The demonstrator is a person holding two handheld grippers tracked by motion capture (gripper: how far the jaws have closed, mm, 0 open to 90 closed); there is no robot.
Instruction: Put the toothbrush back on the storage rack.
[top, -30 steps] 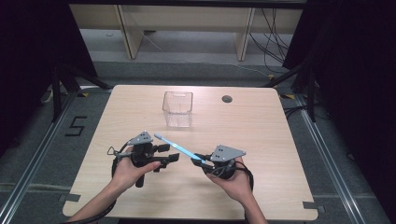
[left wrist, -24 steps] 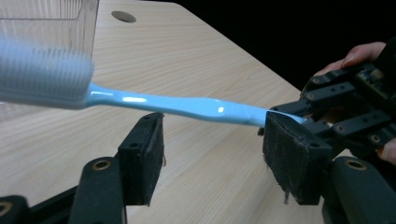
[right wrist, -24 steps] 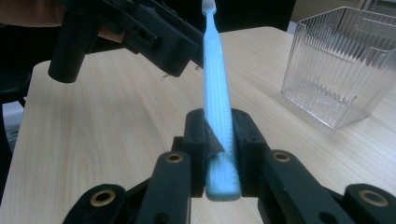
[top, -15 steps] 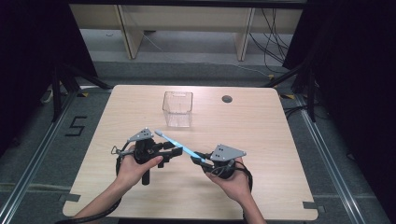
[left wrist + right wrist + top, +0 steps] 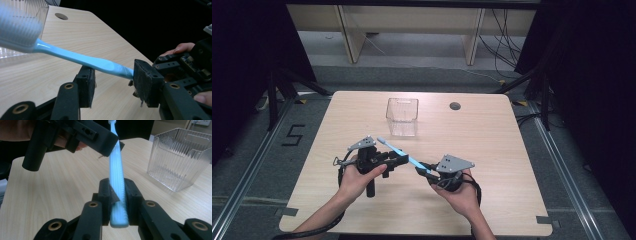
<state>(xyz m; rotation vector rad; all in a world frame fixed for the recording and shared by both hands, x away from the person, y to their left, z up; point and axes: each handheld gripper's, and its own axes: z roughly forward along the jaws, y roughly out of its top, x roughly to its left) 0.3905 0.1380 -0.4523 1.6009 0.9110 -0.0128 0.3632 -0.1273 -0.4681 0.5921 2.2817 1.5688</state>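
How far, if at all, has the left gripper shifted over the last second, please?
Yes, slightly: the left gripper has eased toward the toothbrush, with its body sitting a little farther from the clear container.

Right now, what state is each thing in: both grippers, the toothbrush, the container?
Right gripper: shut on the toothbrush handle.
Left gripper: open, jaws either side of the handle.
Toothbrush: held off the table.
Clear container: upright, empty, on the table.
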